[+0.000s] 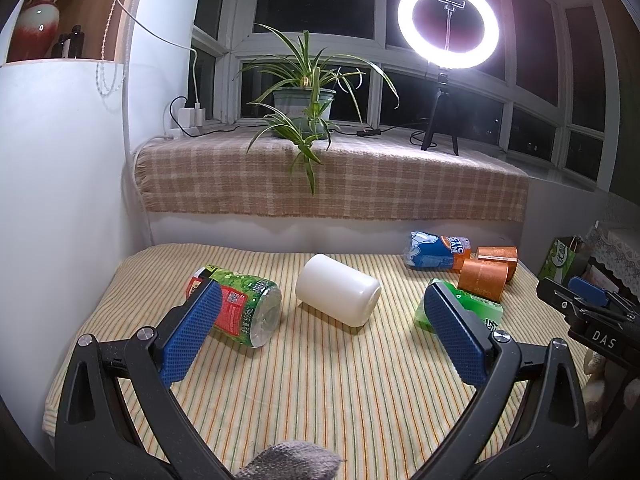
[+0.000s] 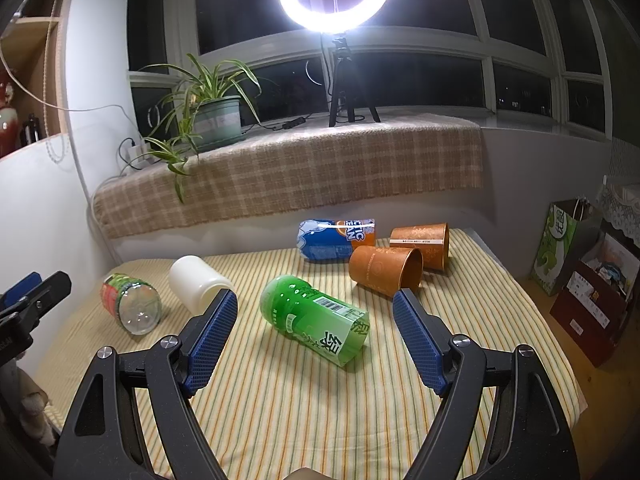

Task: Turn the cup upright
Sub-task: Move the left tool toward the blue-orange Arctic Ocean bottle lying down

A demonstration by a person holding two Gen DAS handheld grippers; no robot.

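Approach step, nothing grasped yet.

Left gripper [image 1: 324,330]: blue pads spread wide, empty, aimed at white plastic cup [image 1: 338,290] lying on side, mid striped yellow tablecloth [image 1: 320,380].

Right gripper [image 2: 314,338]: likewise spread wide, empty, lined up on green translucent cup with printed label [image 2: 314,320], also on side.

Two orange paper cups [image 2: 386,276] farther back, toppled too.

Next, likely: advance, straddle cup body, close, rotate mouth upward, set down.
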